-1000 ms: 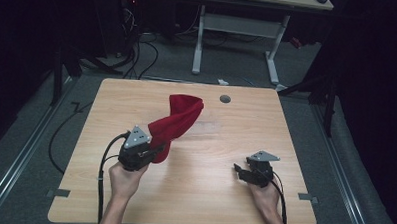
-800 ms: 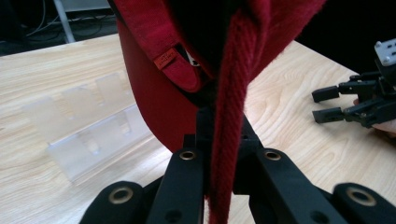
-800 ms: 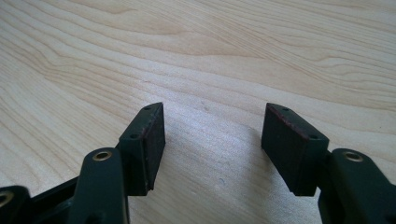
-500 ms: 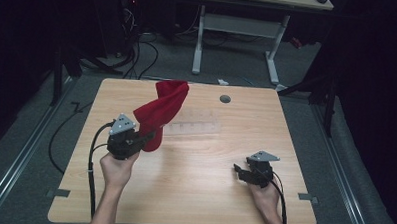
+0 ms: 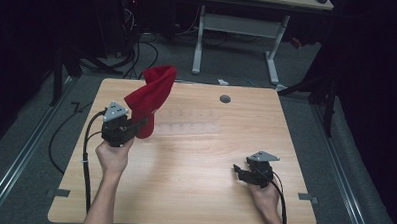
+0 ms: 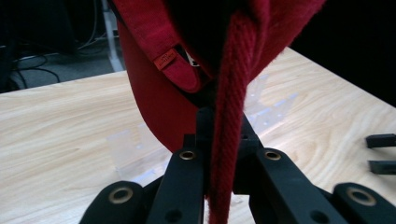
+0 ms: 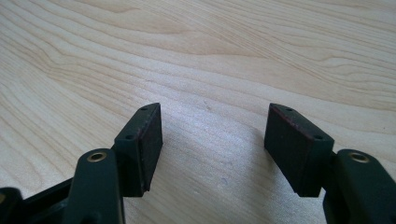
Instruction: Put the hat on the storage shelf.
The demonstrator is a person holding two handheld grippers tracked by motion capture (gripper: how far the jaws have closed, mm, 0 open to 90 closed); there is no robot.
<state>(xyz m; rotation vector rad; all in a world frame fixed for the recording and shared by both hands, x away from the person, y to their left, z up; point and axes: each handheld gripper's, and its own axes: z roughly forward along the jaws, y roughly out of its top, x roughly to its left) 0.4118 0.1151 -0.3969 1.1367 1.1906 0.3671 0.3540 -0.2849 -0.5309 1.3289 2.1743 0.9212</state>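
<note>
**Red cloth up off the worktop**

Wooden worktop (image 5: 194, 177) fills centre frame. Upper left, the red cloth (image 5: 152, 93) hangs lifted, left tool (image 5: 136, 127) clamped on its thick hem. Lower right, right tool (image 5: 240, 172) rests low, jaws apart, empty. Lift underway, I'd say; next needs that free tool taking another edge.

Red cloth (image 5: 151, 94), small orange tag (image 6: 166, 58) on hem. Left gripper (image 5: 136, 127) black, grey top plate; right gripper (image 5: 238, 172) same. Surface (image 5: 194, 162) pale wood grain, dark round spot (image 5: 225, 99). Floor grey.
</note>
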